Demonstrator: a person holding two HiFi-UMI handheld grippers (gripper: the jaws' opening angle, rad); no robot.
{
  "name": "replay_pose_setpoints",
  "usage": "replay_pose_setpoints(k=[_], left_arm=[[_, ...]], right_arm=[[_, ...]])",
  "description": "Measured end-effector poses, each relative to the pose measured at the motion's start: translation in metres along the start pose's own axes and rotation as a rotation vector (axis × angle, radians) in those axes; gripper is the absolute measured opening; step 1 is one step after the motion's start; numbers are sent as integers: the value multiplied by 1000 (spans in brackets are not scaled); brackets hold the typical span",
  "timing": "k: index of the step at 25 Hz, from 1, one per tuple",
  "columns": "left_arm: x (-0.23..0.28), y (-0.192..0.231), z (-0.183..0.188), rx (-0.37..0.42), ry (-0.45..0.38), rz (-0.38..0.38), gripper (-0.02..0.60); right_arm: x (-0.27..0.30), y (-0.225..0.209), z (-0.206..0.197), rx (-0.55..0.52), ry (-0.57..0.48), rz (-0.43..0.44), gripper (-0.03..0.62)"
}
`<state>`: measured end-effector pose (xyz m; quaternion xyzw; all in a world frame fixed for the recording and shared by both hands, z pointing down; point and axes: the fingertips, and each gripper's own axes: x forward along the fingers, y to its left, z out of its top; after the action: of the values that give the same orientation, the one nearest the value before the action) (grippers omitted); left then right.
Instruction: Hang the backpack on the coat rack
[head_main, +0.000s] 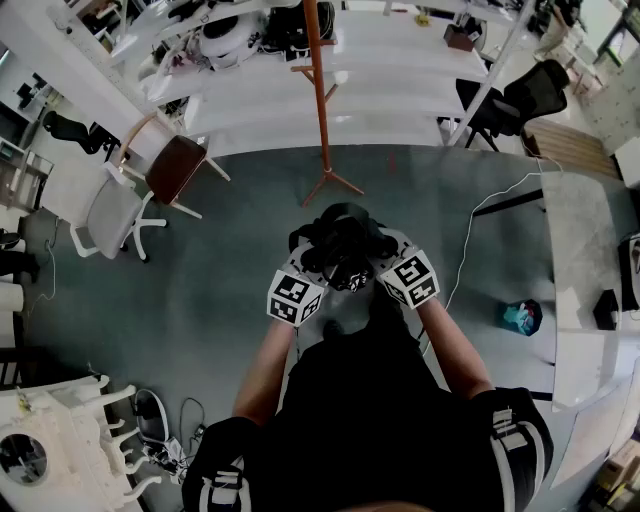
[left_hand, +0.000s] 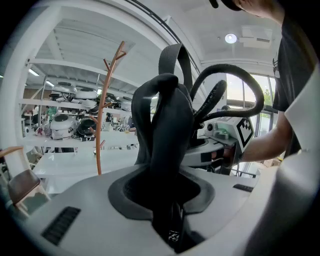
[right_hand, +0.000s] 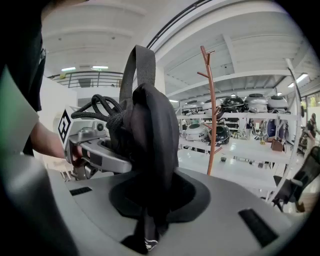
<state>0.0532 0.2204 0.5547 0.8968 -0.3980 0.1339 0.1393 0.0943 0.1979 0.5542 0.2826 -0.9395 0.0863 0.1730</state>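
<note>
The black backpack (head_main: 342, 245) hangs in front of me above the grey floor, held between both grippers. My left gripper (head_main: 318, 264) is shut on a fold of the backpack's fabric (left_hand: 167, 130), with the straps looping up to its right. My right gripper (head_main: 382, 264) is shut on another fold (right_hand: 150, 145), and the top handle strap (right_hand: 142, 65) stands above it. The coat rack (head_main: 319, 90), a thin brown wooden pole with short pegs, stands just beyond the backpack. The coat rack (left_hand: 102, 110) shows left of the fabric in the left gripper view and the coat rack (right_hand: 211, 115) right of it in the right gripper view.
A brown chair (head_main: 175, 165) and a white office chair (head_main: 110, 215) stand at the left. Long white benches (head_main: 380, 100) run behind the rack, with black chairs (head_main: 520, 100) at the right. A white cable (head_main: 470, 240), a blue bag (head_main: 522, 317) and a grey table (head_main: 585, 270) are on the right.
</note>
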Motion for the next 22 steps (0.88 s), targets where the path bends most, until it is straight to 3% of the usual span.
replay_pose_setpoints(k=[5,11,22], left_arm=[[-58,-5,-15,23,1,5,114],[-109,-10,-36,21,14,27,114],[-138,-12,-45,13,2,62,114]], right_arm=[[2,60,-3,88,-24,25,80],[7,115,-9,112,-26,61,80],[10,143,-7,100,-29,89,80]])
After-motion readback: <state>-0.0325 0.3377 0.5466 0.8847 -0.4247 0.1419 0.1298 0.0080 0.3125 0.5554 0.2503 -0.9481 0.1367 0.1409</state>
